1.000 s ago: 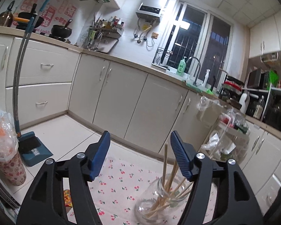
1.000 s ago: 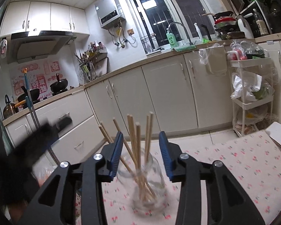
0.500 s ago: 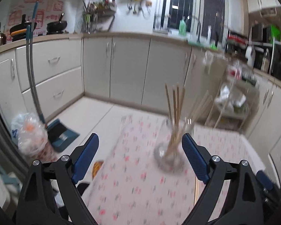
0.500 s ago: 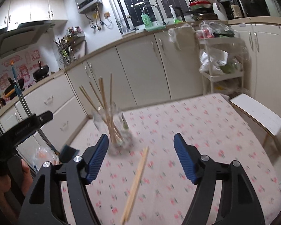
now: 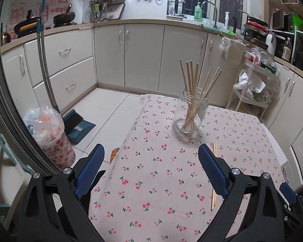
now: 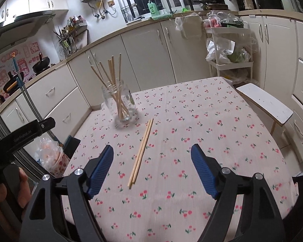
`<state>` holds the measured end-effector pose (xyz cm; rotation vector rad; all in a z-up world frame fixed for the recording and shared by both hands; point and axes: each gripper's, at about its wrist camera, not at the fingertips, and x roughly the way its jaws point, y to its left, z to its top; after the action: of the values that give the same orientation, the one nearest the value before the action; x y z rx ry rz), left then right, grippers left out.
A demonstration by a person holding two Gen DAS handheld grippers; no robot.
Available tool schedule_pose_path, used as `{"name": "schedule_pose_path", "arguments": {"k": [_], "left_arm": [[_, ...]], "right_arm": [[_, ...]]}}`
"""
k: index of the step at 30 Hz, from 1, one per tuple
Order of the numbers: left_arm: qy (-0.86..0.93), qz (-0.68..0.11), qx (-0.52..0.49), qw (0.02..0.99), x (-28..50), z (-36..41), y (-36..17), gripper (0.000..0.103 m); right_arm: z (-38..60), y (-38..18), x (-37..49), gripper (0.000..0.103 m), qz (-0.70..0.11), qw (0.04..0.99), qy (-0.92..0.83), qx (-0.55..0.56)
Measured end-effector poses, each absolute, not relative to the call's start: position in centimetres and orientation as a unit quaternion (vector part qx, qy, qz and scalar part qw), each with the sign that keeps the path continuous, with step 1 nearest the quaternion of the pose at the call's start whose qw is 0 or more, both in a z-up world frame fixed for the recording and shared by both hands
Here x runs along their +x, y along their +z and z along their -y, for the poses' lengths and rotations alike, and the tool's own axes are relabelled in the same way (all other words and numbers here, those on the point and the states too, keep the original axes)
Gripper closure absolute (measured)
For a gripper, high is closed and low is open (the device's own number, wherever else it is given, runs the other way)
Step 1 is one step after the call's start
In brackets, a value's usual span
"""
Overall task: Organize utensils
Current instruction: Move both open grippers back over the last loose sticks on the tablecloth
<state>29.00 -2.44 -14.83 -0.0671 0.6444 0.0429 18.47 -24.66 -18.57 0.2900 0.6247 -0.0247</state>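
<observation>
in the left wrist view, the left gripper (image 5: 151, 166) stands wide with nothing between its blue pads, its jaws having just been opening. the glass jar (image 5: 190, 116) of chopsticks sits upright on the cherry-print tablecloth (image 5: 161, 181) above centre. in the right wrist view, the right gripper (image 6: 151, 168) is also wide and empty, just opened further. a loose pair of chopsticks (image 6: 140, 152) lies flat on the cloth at centre, near the jar (image 6: 119, 102) at upper left.
</observation>
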Motion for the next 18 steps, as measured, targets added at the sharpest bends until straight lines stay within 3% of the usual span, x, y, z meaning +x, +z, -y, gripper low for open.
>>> {"name": "schedule_pose_path", "arguments": {"k": [18], "left_arm": [[-0.022, -0.333, -0.026, 0.942, 27.1, 3.3, -14.9, 0.010]], "right_arm": [[25.3, -18.1, 16.0, 0.027, -0.306, 0.942, -0.027, 0.139]]}}
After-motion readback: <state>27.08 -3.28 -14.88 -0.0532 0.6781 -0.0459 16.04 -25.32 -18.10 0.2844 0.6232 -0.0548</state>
